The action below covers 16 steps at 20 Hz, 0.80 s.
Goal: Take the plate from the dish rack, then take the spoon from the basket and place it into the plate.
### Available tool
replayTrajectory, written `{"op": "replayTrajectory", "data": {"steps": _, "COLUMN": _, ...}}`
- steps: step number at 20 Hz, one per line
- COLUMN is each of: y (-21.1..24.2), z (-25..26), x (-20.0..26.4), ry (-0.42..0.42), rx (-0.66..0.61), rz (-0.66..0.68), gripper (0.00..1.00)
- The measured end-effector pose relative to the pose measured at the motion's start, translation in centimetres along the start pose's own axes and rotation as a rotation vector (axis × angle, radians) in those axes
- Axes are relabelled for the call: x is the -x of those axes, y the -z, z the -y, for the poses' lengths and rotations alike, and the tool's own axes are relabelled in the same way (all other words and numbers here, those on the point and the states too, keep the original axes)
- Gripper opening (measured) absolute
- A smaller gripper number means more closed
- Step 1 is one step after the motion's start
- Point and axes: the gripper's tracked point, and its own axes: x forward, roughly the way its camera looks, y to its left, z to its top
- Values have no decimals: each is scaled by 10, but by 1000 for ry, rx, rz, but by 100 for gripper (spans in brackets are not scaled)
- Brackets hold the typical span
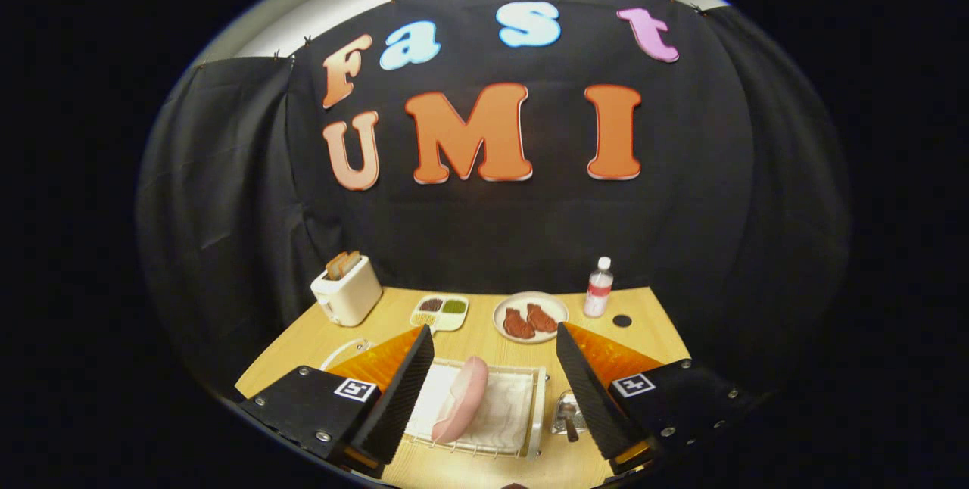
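A pink plate [462, 400] stands on edge in the white wire dish rack [530, 417], which sits on the wooden table between my two fingers. My gripper [493, 337] hangs open above the rack with nothing held, its fingertips [424, 337] spread wider than the plate. The spoon [566, 417] lies in a small basket [562, 407] just right of the rack, partly hidden behind my right finger.
Beyond the fingers stand a white toaster [347, 291] with bread at the far left, a divided tray [440, 312] of food, a white plate [530, 316] with two pieces of meat, and a water bottle [598, 288]. A small dark disc [622, 320] lies by the bottle.
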Motion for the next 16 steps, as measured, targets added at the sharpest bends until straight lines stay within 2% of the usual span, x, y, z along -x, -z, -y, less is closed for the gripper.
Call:
{"op": "replayTrajectory", "data": {"steps": 5, "y": 55, "z": -16, "x": -26, "ry": -34, "rx": -24, "rz": -230, "gripper": 93}}
{"op": "replayTrajectory", "data": {"steps": 13, "y": 111, "z": -19, "x": -59, "ry": -20, "rx": -36, "rz": -527, "gripper": 90}}
{"op": "replayTrajectory", "data": {"steps": 16, "y": 127, "z": -13, "x": -68, "ry": 12, "rx": -46, "rz": -623, "gripper": 88}}
